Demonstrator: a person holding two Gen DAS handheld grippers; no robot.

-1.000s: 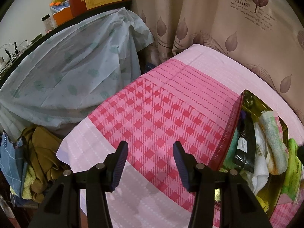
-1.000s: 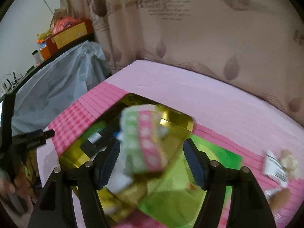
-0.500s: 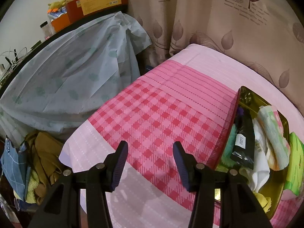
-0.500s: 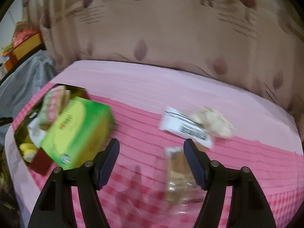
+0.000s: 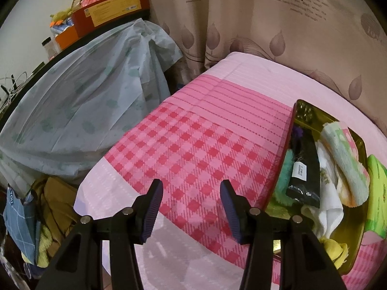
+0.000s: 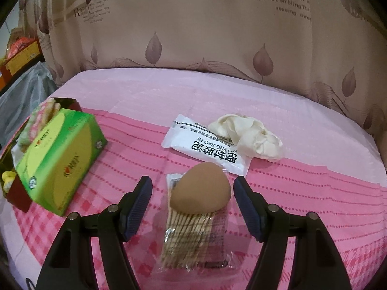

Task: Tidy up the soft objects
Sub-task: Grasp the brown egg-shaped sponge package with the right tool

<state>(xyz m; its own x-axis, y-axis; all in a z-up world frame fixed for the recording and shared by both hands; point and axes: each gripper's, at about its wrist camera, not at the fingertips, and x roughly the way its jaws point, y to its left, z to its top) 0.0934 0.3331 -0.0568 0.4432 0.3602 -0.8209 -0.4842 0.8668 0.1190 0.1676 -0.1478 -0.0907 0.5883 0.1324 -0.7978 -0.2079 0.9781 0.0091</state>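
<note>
Pink bed cover (image 6: 278,111), checked and striped, carries everything; leaf-print curtain (image 6: 193,24) hangs behind it.

Right gripper (image 6: 193,186): fingers (image 6: 139,203) spread wide, pointing down at the bed, and the jaws have just been closing a little. A brown egg-shaped sponge (image 6: 200,191) sits between them, pads not touching it, gap visible on both sides. Sponge rests on top of a clear packet of wooden sticks (image 6: 191,236) lying flat on the cover.

Just behind the sponge: a white sachet (image 6: 205,148) with black print, flat on the bed. A crumpled cream cloth (image 6: 246,136) touches the sachet's far right corner.

Left side of the right wrist view: a green box (image 6: 58,159) tilted, leaning over the edge of a red tray with gold lining (image 6: 72,102). A rolled green-and-pink towel (image 6: 42,118) shows in the tray behind the box.

Left gripper (image 5: 189,193): fingers (image 5: 152,207) apart at a moderate width, nothing between them, hovering over the checked part of the cover near the bed's edge. Same tray (image 5: 287,149) is just to its right, packed: towel roll (image 5: 343,159), a black item with a white label (image 5: 304,176), a fluffy teal thing (image 5: 285,176), white cloth (image 5: 329,200), something yellow (image 5: 336,249) at the near end. Green box (image 5: 376,188) at the tray's far side.

Off the bed on the left: a pale plastic sheet (image 5: 79,104) draped over a shelf with boxes on top, and a heap of clothes (image 5: 48,212) below.
</note>
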